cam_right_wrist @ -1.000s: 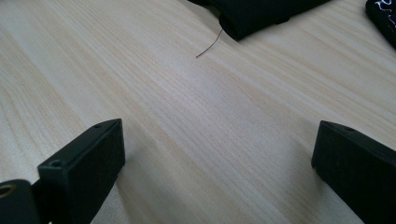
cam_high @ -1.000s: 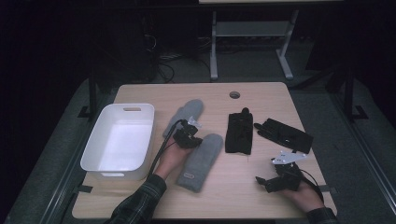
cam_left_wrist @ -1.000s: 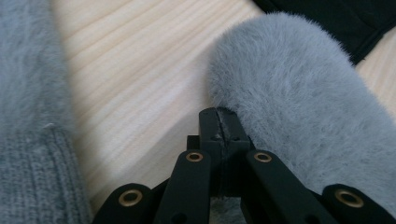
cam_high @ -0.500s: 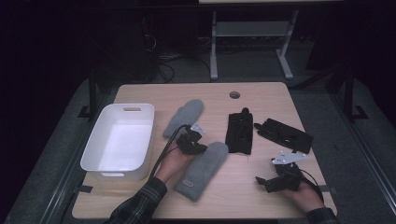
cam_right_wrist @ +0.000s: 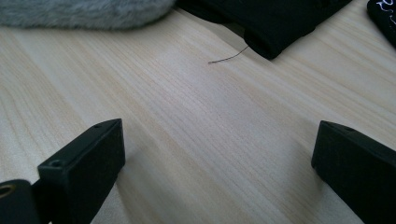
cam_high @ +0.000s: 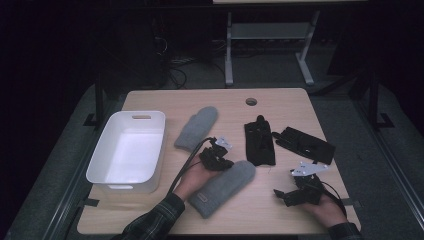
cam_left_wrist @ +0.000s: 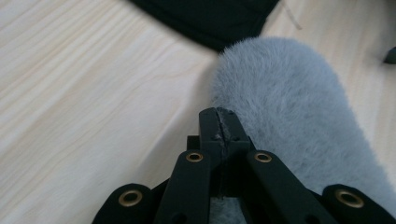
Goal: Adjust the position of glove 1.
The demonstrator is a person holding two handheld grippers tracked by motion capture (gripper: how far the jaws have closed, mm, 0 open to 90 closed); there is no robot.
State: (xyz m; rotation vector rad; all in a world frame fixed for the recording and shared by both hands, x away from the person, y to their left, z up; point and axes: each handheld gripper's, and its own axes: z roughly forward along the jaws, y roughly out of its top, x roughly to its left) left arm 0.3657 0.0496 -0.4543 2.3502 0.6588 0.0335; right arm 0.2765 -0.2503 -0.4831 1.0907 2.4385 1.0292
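1. Left gripper (cam_high: 216,159) clamped on edge of grey mitten (cam_high: 223,186), jaws pressed together w/ only a thin pinch of fur between. Mitten lies flat near front edge of table (cam_high: 165,100), about mid-width, cuff toward front edge.
2. Right gripper (cam_high: 296,192) resting near front right corner, jaws wide apart, nothing between.
3. Risk: pinch too shallow, so fur could slip out on a lift or a pull toward white bin (cam_high: 152,150) at left edge.
4. Risk: dragged mitten could catch black glove (cam_high: 259,145) just beside its tip and shift it.
5. Risk: floppy body may hang on bin rim instead of dropping inside.
6. Left gripper view: shows how little fur is caught at jaw tips (cam_left_wrist: 219,126), not readable from high view.
7. High view: gives bin, second grey mitten (cam_high: 196,129) toward back edge, second black glove (cam_high: 305,145) near right edge.
8. Right gripper view: shows loose thread (cam_right_wrist: 229,56) on wood by glove.
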